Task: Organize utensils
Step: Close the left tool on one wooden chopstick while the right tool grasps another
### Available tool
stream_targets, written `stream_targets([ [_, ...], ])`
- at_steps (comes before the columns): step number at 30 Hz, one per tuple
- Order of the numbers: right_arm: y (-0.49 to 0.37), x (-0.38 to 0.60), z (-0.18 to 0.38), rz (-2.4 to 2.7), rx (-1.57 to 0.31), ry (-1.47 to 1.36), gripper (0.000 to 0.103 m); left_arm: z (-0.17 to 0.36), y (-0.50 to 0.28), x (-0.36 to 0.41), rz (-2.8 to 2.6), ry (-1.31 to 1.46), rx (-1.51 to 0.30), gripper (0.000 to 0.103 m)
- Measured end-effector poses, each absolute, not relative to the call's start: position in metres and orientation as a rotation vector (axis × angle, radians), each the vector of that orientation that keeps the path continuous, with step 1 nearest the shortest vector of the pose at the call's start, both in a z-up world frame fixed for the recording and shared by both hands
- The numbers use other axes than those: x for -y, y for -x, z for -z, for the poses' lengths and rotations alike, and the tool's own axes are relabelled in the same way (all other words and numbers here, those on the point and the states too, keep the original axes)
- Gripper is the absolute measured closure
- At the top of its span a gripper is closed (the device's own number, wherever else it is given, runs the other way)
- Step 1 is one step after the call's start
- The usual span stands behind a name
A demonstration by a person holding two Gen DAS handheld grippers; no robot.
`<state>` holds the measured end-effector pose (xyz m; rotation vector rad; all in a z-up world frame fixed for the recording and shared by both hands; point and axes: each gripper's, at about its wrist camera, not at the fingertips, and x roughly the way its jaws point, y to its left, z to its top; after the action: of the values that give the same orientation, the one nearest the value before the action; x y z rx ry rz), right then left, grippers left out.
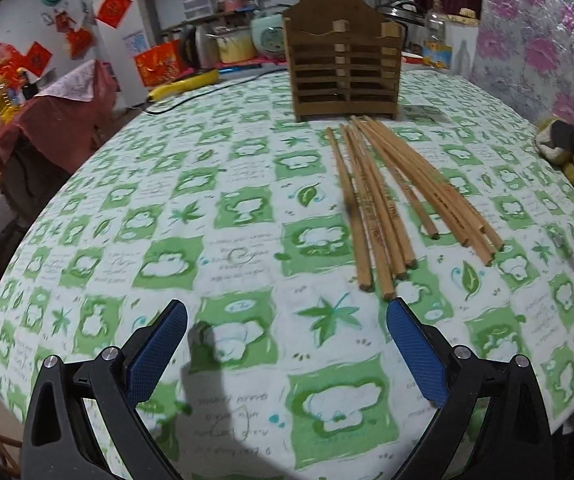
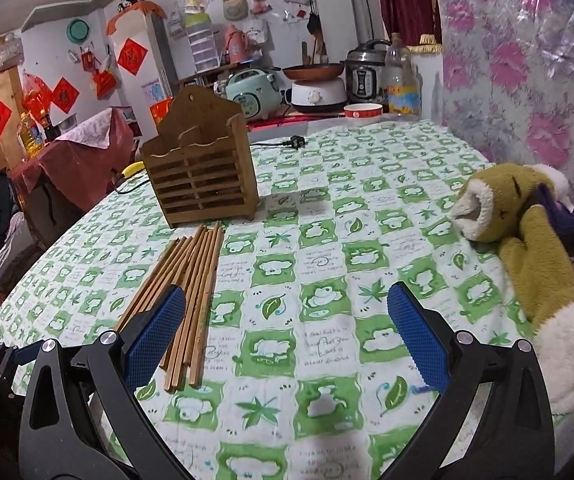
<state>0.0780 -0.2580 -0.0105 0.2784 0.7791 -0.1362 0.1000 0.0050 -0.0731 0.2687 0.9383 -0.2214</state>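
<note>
On the desk point(image 1: 215, 216), spread with a green-and-white cloth, a bundle of wooden chopsticks point(image 1: 391, 196) lies loose, far ends just short of the slatted wooden holder point(image 1: 343, 68), which stands upright toward the far edge. Left tool point(image 1: 287, 320) and right tool point(image 2: 287, 308) both hover with jaws wide apart, empty. Near the right edge lie plush mittens point(image 2: 527, 248).

Left gripper point(image 1: 287, 320) fingers spread wide, right gripper point(image 2: 287, 312) likewise, both empty

Matt wooden chopsticks point(image 1: 391, 196), slatted-wood holder point(image 1: 343, 68)
</note>
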Motion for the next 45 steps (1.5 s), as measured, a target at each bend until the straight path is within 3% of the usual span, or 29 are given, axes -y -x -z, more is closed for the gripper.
stream_targets([
  [6,-0.081,0.261,0.022,0.126,-0.816,-0.295,0.006,0.076,-0.129,0.001,0.201,-0.294,-1.012,0.004],
  [17,-0.078,0.262,0.024,0.077,-0.809,-0.309,0.006,0.078,-0.147,0.013,0.181,-0.365,-0.974,0.004],
  [21,-0.08,0.255,0.026,-0.005,-0.857,-0.281,0.006,0.075,-0.148,-0.007,0.148,-0.352,-0.953,0.022],
  [25,-0.075,0.232,0.028,-0.128,-0.924,-0.145,0.006,0.074,-0.145,-0.008,0.158,-0.354,-0.925,0.029],
  [27,-0.071,0.217,0.033,-0.15,-0.945,-0.061,0.013,0.074,-0.142,-0.001,0.151,-0.389,-0.902,0.029],
  [29,-0.072,0.2,0.041,-0.178,-0.99,0.031,0.031,0.075,-0.138,0.005,0.145,-0.421,-0.882,0.03],
  [32,-0.076,0.186,0.05,-0.211,-1.041,0.077,0.049,0.075,-0.138,0.006,0.15,-0.427,-0.875,0.031],
  [37,-0.085,0.19,0.054,-0.252,-1.091,0.0,0.068,0.075,-0.137,0.006,0.244,-0.357,-0.9,0.067],
  [39,-0.088,0.196,0.055,-0.254,-1.1,-0.041,0.075,0.076,-0.133,0.013,0.257,-0.385,-0.89,0.074],
  [44,-0.101,0.211,0.06,-0.21,-1.117,-0.099,0.084,0.077,-0.133,0.019,0.266,-0.396,-0.898,0.075],
  [45,-0.102,0.208,0.061,-0.209,-1.113,-0.08,0.087,0.077,-0.134,0.019,0.275,-0.39,-0.902,0.079],
])
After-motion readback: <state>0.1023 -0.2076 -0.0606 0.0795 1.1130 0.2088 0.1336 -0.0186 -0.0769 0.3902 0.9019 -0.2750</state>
